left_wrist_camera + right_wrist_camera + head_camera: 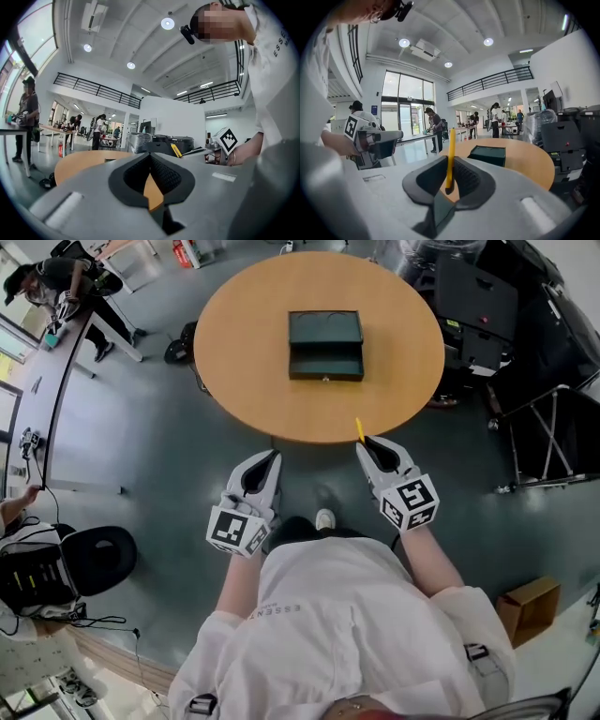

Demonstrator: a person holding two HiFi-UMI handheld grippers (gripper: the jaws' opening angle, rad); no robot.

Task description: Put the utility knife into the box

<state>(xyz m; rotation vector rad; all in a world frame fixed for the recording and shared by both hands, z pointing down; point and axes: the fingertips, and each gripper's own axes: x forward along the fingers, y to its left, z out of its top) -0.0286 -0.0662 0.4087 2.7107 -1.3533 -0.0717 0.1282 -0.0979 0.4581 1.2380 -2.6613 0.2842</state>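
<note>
- The round wooden table [239, 329] fills the 12 o'clock part of the head view, on a grey floor [141, 446].
- The person in a white shirt [337, 615] stands at the table's 6 o'clock edge with a gripper in each hand.
- Black equipment cases [473, 296] are stacked at 2 o'clock of the table.
- A black chair [98, 559] stands on the floor at 8 o'clock.
- The dark green box [325, 360] sits near the middle of the table. It is open, with its lid turned back toward 12 o'clock. The right gripper view shows it beyond the jaws at 1 o'clock.
- The right gripper [367, 443] is at the table's near rim, at 5 o'clock of the box and well apart from it. Its jaws are clenched on the knife.
- The left gripper [273, 458] hangs at 7 o'clock of the box, just off the table's edge. Its own view shows the jaw tips together with nothing between them.
- A small brown carton [530, 606] lies on the floor at 4 o'clock.
- The yellow utility knife [359, 430] stands nearly upright out of the right gripper's jaws. It pokes over the table's rim toward 12 o'clock and is not in the box.
</note>
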